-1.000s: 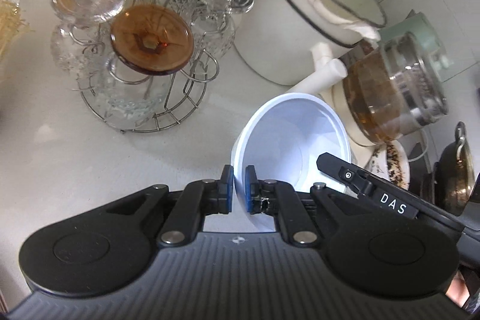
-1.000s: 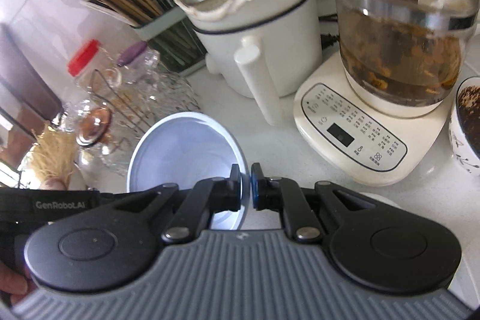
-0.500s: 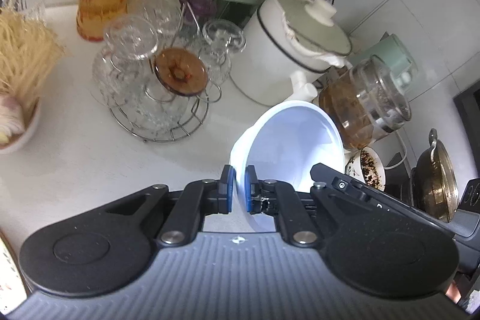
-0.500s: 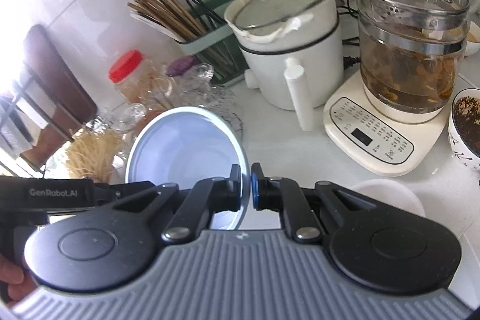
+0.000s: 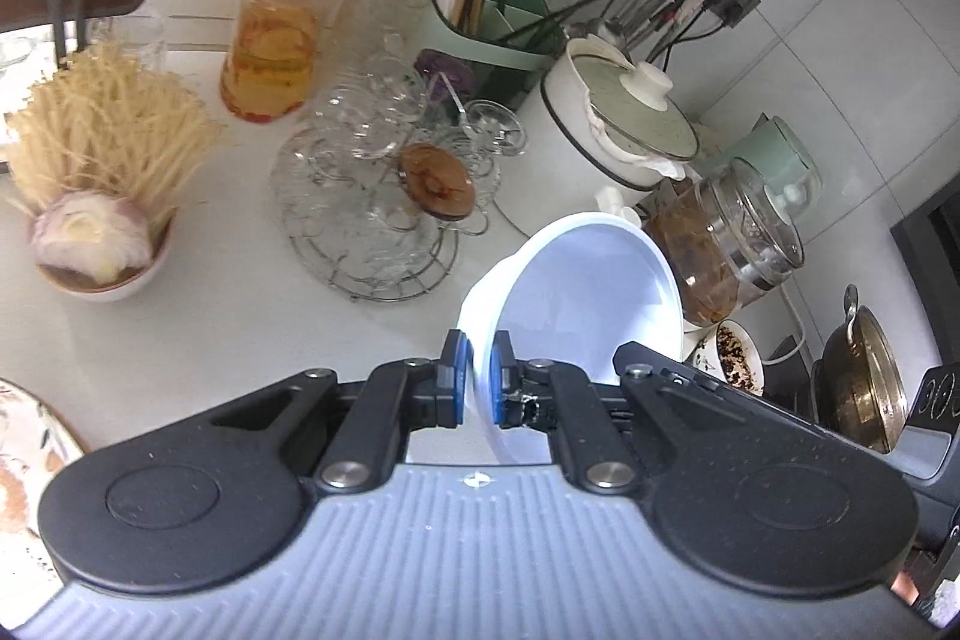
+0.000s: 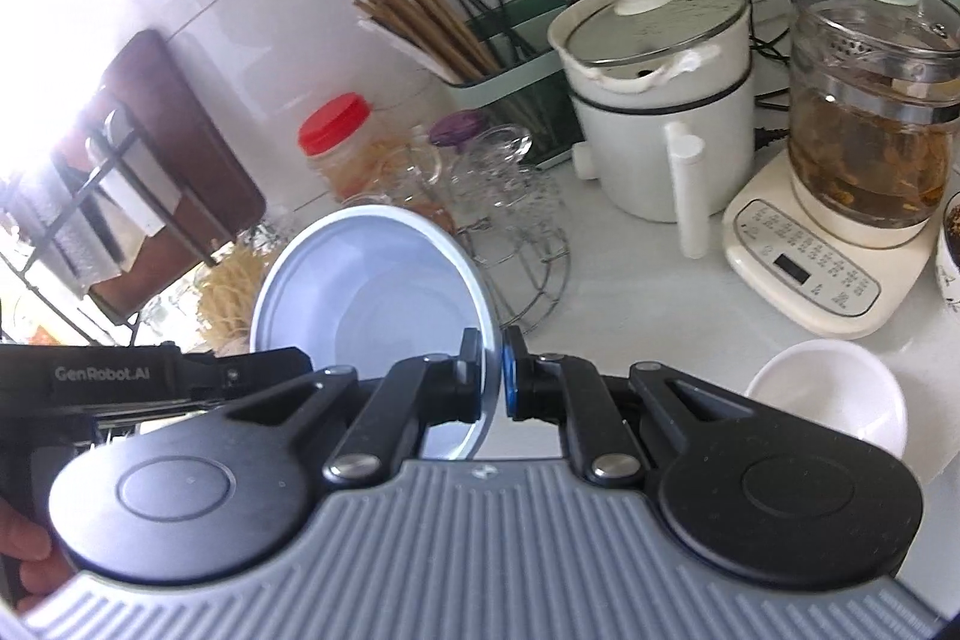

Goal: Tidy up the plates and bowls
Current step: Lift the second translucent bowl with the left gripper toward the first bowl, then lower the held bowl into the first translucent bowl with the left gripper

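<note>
A white bowl hangs in the air above the counter, held by both grippers on opposite sides of its rim. My left gripper is shut on its left rim. My right gripper is shut on the right rim of the same bowl. A second white bowl sits on the counter at the lower right of the right wrist view. A patterned plate shows at the left edge of the left wrist view.
A wire rack of glass cups, a red-lidded jar, a chopstick holder, a white pot, a glass kettle on its base, a bowl with noodles and onion and a metal pot crowd the counter.
Both grippers have risen with the bowl between them, well above the counter. More of the counter now shows, including the noodle bowl and the second white bowl.
</note>
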The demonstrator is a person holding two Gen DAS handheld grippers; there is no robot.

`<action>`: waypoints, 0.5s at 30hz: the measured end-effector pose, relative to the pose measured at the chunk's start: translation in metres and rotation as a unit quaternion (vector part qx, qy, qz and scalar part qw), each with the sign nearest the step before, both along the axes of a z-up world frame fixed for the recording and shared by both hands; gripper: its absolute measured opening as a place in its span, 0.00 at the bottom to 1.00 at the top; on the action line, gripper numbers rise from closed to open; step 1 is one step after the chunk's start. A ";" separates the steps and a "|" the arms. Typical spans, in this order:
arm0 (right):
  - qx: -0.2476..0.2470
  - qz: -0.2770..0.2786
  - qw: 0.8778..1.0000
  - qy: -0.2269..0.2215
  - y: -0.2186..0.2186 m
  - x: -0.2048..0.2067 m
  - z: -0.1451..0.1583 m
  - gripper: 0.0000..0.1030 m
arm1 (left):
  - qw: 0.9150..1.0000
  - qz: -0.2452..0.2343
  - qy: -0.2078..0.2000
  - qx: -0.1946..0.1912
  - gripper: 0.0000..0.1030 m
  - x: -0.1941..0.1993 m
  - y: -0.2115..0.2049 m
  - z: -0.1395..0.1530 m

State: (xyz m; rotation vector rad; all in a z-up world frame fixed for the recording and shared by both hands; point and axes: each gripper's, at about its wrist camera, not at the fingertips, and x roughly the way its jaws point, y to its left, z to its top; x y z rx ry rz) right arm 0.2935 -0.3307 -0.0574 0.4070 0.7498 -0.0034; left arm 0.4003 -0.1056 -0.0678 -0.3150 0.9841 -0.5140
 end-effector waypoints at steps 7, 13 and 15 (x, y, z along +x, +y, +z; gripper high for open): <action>0.001 0.020 1.000 0.014 0.027 -0.003 -0.006 0.09 | 1.000 0.015 0.002 0.009 0.09 -0.018 0.032 -0.005; 0.003 0.036 0.999 0.036 0.047 -0.005 -0.021 0.09 | 0.999 0.031 0.024 0.020 0.09 -0.031 0.052 -0.022; 0.003 0.036 0.998 0.044 0.052 -0.005 -0.027 0.09 | 0.999 0.032 0.026 0.028 0.09 -0.035 0.056 -0.026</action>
